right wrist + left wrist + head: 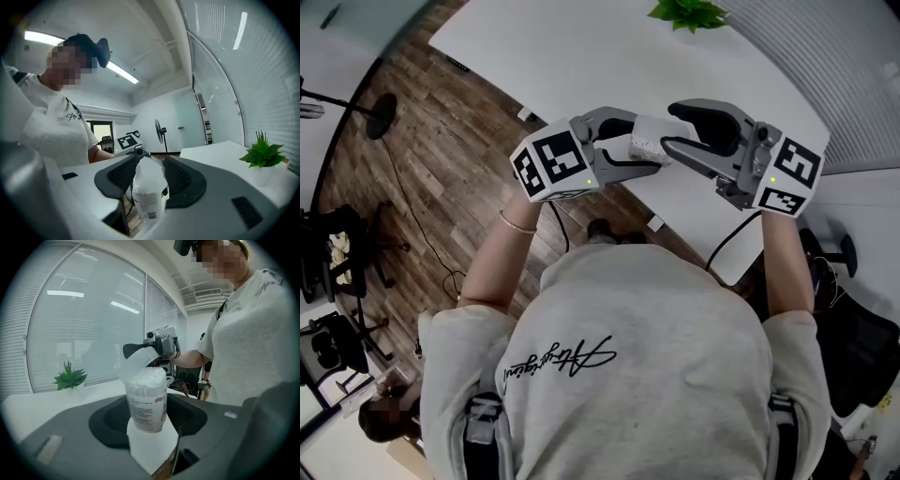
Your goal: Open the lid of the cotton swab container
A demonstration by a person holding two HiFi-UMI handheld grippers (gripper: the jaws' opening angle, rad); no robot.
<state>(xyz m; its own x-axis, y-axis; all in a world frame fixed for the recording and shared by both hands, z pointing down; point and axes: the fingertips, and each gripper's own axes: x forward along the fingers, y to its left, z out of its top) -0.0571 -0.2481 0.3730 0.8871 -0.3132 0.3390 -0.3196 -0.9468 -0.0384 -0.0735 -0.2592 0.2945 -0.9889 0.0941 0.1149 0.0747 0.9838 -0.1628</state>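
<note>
Left gripper [149, 427]: jaws closed on the body of the cotton swab container [146, 404], which is held in the air. Right gripper [147, 187]: jaws pinch the translucent lid [138, 361], lifted off the exposed swabs. Both are over the near edge of the white table [581, 56]. A potted plant [689, 11] stands at the far side.
</note>
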